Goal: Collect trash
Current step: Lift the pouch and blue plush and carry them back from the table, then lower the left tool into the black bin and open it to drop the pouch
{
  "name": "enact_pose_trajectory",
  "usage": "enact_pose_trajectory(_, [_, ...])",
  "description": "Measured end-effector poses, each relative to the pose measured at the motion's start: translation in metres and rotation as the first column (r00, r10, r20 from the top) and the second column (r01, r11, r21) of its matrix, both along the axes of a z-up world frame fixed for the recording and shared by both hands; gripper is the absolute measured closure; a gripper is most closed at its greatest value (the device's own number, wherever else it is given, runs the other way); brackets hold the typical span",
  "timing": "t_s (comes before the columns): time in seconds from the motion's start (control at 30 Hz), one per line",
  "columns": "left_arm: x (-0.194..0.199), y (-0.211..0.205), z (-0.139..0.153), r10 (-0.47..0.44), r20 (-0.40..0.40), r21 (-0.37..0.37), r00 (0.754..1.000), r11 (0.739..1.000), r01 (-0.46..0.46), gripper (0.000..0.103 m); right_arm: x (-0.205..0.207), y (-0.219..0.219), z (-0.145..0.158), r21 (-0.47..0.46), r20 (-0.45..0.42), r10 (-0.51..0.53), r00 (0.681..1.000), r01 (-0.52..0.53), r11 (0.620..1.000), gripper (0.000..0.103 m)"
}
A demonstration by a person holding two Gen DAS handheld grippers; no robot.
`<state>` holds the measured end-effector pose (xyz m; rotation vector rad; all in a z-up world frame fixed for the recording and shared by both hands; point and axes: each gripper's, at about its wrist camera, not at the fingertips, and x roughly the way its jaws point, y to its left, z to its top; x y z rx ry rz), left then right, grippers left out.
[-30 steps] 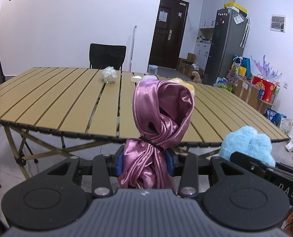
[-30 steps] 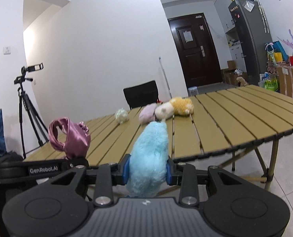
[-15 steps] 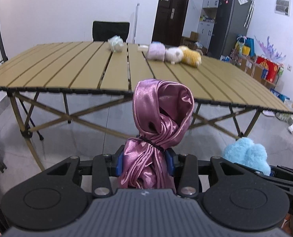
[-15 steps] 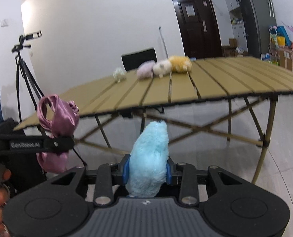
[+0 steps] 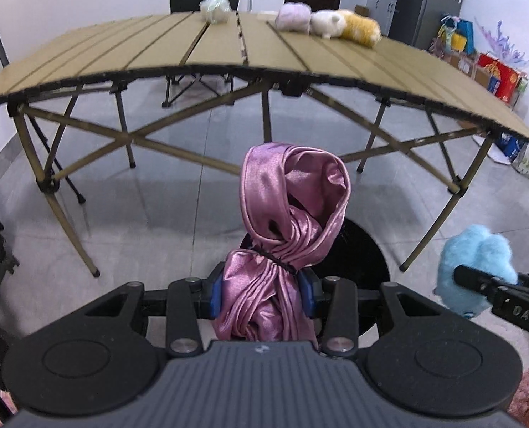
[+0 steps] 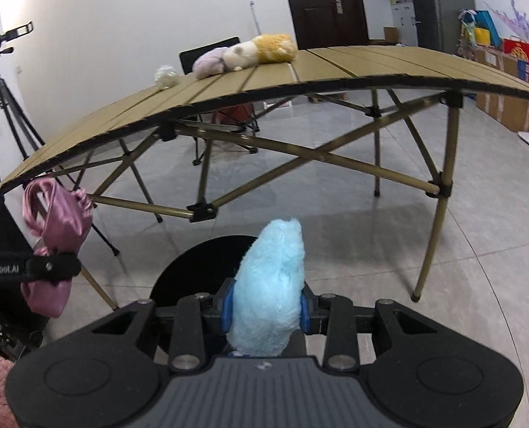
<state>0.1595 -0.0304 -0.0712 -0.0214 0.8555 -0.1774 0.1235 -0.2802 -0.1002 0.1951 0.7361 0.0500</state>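
Bin (image 5: 364, 249) mostly hidden behind satin bundle (image 5: 286, 235), contents unseen

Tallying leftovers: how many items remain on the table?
4: a pale wad at the far edge, then purple, white and yellow plushes in a touching row.

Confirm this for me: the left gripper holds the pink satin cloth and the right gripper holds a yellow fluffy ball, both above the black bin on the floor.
Not quite. The right gripper holds a blue fluffy ball, as the right wrist view shows. The left gripper does hold the pink satin cloth, both above the black bin.
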Motion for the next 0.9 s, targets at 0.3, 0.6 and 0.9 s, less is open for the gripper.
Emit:
enact_pose_trajectory(0.3, [0.015,0.009,-0.023,0.038,-0.104,0.019,0.994,0.999,-0.036,0.062,0.008,-0.009,-0.009,-0.002,-0.041,-0.035,0.999,0.035,0.999,0.070])
enact_pose_trajectory(0.6, [0.037,0.015,-0.041,0.101,-0.171,0.050,0.980,0.994,-0.094,0.062,0.020,-0.016,-0.026,0.006,-0.098,-0.061,0.993,0.062,0.998,0.070])
enact_pose_trajectory(0.9, [0.058,0.011,-0.056,0.128,-0.228,0.069,0.965,0.991,-0.115,0.062,0.030,-0.028,-0.044,0.020,-0.156,-0.083,0.984,0.088,0.996,0.070])
